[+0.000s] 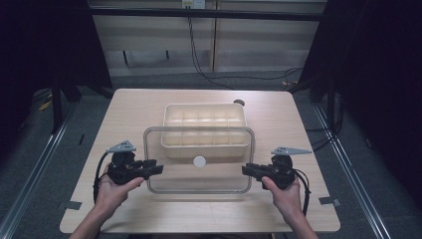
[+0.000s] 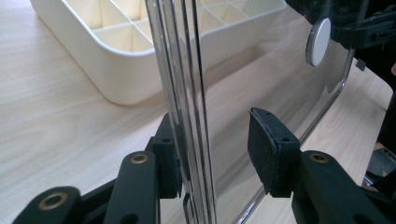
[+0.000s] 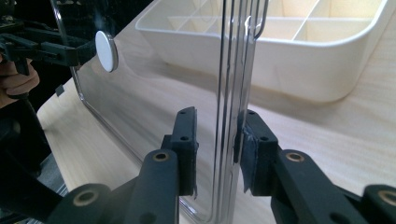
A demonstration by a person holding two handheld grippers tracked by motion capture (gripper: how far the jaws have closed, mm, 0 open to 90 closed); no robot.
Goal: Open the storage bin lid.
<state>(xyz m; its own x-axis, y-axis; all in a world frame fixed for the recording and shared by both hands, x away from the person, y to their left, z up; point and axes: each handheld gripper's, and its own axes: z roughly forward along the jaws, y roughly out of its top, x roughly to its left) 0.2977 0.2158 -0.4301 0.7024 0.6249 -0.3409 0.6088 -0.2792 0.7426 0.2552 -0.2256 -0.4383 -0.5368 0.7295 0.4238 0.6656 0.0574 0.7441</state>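
A clear plastic lid (image 1: 199, 180) with a white round button (image 1: 199, 161) lies flat in front of a cream compartment box (image 1: 205, 105), overlapping the box's near edge. My left gripper (image 1: 158, 169) reaches over the lid's left edge and my right gripper (image 1: 246, 171) over its right edge. In the left gripper view the lid's rim (image 2: 187, 93) touches one pad, while the other pad (image 2: 271, 154) stands well apart. In the right gripper view the rim (image 3: 233, 93) lies against one pad (image 3: 254, 149), with a narrow gap to the other.
The box's compartments (image 2: 116, 74) (image 3: 299, 70) look empty. The wooden table (image 1: 149, 209) has bare room in front of the lid and at both sides. A small dark disc (image 1: 239, 102) sits behind the box. Beyond the table's edges the floor drops away.
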